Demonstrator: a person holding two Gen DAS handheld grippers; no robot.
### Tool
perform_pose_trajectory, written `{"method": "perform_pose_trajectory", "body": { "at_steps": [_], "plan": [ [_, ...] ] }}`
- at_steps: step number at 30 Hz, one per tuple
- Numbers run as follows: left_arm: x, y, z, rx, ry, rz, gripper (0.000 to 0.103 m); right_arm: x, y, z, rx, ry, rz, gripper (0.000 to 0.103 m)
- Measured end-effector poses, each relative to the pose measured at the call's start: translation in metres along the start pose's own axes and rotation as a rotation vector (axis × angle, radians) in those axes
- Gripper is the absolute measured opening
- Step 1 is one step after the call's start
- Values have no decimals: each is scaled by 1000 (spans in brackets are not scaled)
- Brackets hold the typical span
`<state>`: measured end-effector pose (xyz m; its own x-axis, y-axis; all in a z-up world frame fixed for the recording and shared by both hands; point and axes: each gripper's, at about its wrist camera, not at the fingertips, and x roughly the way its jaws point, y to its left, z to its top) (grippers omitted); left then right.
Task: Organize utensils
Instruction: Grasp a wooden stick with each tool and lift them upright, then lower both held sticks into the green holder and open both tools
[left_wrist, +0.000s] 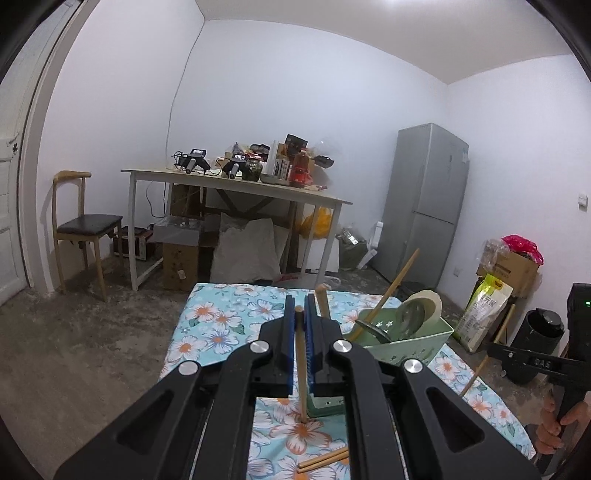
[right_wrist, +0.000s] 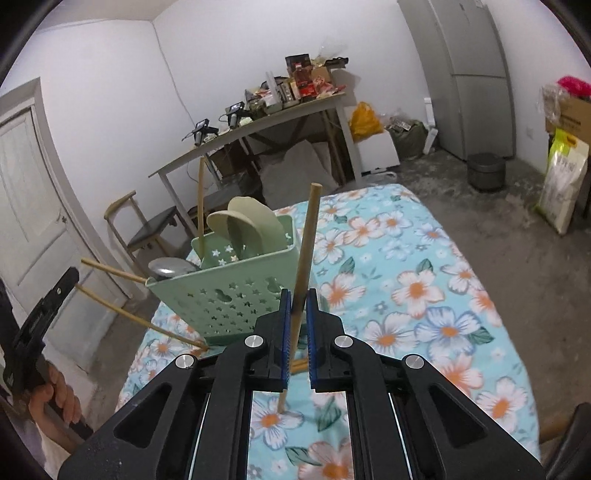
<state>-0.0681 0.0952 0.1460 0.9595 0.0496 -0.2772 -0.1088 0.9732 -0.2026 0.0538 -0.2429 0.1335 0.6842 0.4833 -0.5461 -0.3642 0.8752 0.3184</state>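
Wooden chopsticks: each gripper, left gripper (left_wrist: 300, 317) and right gripper (right_wrist: 299, 301), clamps one; green basket (right_wrist: 236, 295) at frame centre already holds spoons; two chopsticks (left_wrist: 321, 459) remain on the table.

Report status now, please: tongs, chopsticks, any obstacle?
Left tongs shut on chopstick. Right tongs shut on another chopstick. Green basket close ahead; nothing blocking.

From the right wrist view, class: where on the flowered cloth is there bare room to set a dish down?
The cloth is bare right of the green basket, out to its far and right edges. It is crowded at the basket and near the front, where chopsticks lie.
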Motion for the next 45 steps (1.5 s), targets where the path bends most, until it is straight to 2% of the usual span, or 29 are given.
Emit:
{"method": "perform_pose_trajectory", "body": {
  "at_steps": [4, 6, 10, 12, 15, 20, 24, 29, 31, 34, 38, 40, 42, 45],
  "plan": [
    [-28, -3, 25, -12, -34, -35, 4, -6, 4, 5, 21, -16, 27, 5],
    [-50, -6, 45, -13, -88, -65, 4, -19, 10, 9, -7, -48, 22, 5],
    [-80, -12, 86, 9, -221, -96, 4, -41, 17, 19, -9, -95, 68, 5],
    [-82, -18, 101, 39, -284, -73, 4, -53, 21, 26, -10, -130, 86, 5],
    [-72, -21, 117, 22, -321, -100, 4, -68, 27, 35, -14, -166, 123, 5],
    [-37, -29, 135, -2, -325, -121, 4, -84, 36, 44, -45, -213, 147, 5],
    [-5, -33, 133, -8, -281, -118, 4, -87, 37, 50, -44, -232, 161, 5],
    [35, -37, 96, 10, -189, -68, 4, -79, 38, 58, -37, -243, 173, 5],
    [59, -37, 71, 2, -100, -72, 4, -73, 40, 63, -35, -243, 182, 5],
    [78, -36, 42, -9, -19, -82, 5, -59, 45, 71, -44, -230, 192, 5],
    [77, -33, 37, 3, -21, -68, 7, -41, 59, 82, -66, -228, 216, 5],
    [73, -33, 43, 8, -40, -68, 14, -32, 69, 86, -77, -230, 240, 5],
    [67, -29, 49, 6, -67, -68, 30, -22, 81, 89, -96, -235, 243, 5],
    [51, -23, 56, -13, -110, -72, 34, -8, 94, 92, -118, -222, 261, 5]
  ]
}}
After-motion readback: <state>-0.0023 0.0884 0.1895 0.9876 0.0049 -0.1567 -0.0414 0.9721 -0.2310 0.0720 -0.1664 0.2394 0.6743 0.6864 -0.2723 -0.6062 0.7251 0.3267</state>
